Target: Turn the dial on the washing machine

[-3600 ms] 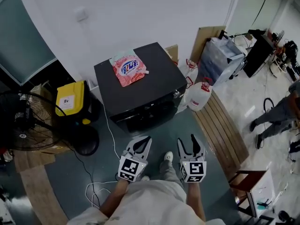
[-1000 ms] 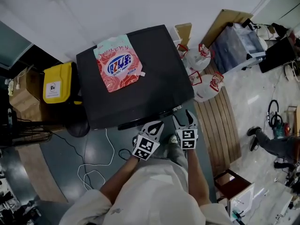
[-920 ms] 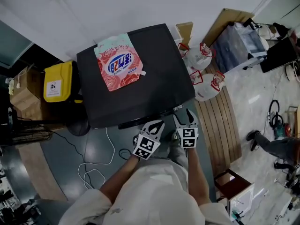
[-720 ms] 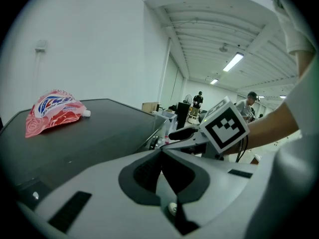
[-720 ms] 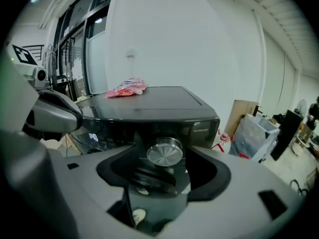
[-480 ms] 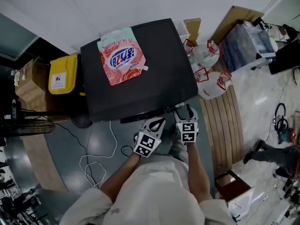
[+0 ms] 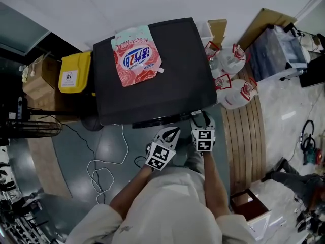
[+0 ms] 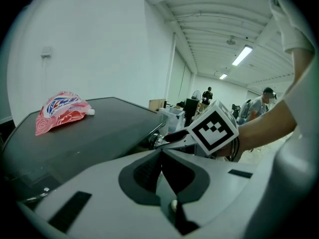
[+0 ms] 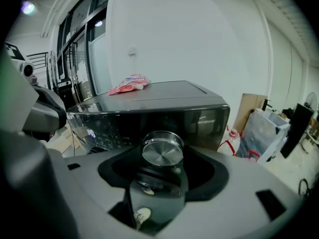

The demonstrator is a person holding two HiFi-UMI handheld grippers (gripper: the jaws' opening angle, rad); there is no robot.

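**Right gripper (image 7: 201, 120) clamps the round brushed-silver dial (image 9: 162, 149)**
Its jaws have just been closing round it, at the front right corner of the black washing machine (image 7: 177, 80). Roll the wrist about the dial's axis, with a steady grip. Left gripper (image 7: 171, 131) clenched, empty.

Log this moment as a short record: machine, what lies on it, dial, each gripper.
machine: black washing machine
on top: pink detergent pouch, far left part of the top
control: silver dial on the front panel
right: right gripper, jaws just closing, now gripping the dial
left: left gripper, shut, nothing between its jaws, beside the right one
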